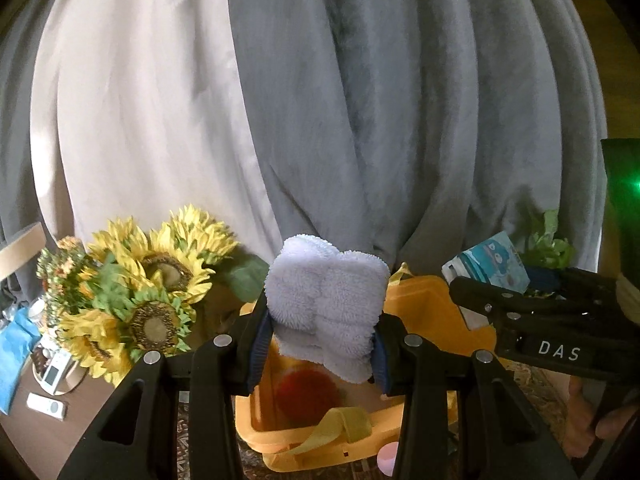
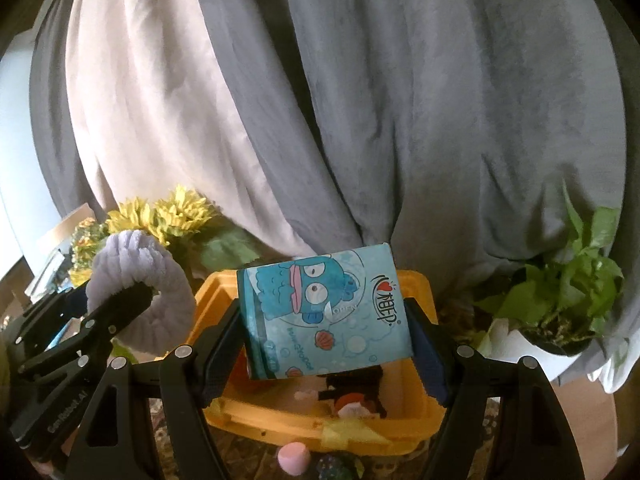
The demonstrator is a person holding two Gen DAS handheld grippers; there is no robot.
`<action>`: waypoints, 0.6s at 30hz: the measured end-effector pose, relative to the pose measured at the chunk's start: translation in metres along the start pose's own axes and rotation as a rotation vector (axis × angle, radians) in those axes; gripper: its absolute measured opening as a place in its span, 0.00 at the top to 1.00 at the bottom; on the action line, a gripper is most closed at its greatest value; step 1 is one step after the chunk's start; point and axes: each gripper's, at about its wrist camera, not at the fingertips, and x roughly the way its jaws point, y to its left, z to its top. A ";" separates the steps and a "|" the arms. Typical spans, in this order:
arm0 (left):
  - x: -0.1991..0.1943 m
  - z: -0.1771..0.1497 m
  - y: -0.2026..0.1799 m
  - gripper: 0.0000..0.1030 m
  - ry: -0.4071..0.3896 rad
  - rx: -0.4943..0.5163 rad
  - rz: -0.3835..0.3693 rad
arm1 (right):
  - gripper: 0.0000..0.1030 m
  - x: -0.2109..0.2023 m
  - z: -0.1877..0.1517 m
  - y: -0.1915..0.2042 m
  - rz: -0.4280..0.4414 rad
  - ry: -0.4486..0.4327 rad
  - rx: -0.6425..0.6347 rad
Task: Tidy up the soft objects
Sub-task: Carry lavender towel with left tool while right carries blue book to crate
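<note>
My left gripper is shut on a folded lavender fluffy towel and holds it above the yellow bin. The towel also shows in the right wrist view, at the left. My right gripper is shut on a blue tissue pack with a cartoon fish, held over the same yellow bin. The pack shows at the right in the left wrist view. Inside the bin lie a red round thing and a black toy.
Sunflowers stand at the left on a wooden table with small devices. A potted green plant stands at the right. Grey and beige curtains hang behind. A pink soft ball lies in front of the bin.
</note>
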 end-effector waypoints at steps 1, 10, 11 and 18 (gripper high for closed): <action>0.006 0.000 0.001 0.59 0.010 -0.004 -0.003 | 0.26 0.002 0.000 -0.001 -0.002 0.005 -0.002; 0.051 -0.006 0.007 0.59 0.083 0.003 -0.003 | 0.26 0.050 0.006 -0.008 -0.010 0.094 -0.018; 0.055 -0.007 0.007 0.59 0.091 0.006 -0.002 | 0.26 0.054 0.005 -0.009 -0.011 0.104 -0.019; 0.084 -0.014 0.006 0.59 0.168 0.021 -0.008 | 0.26 0.086 0.001 -0.014 -0.019 0.191 -0.039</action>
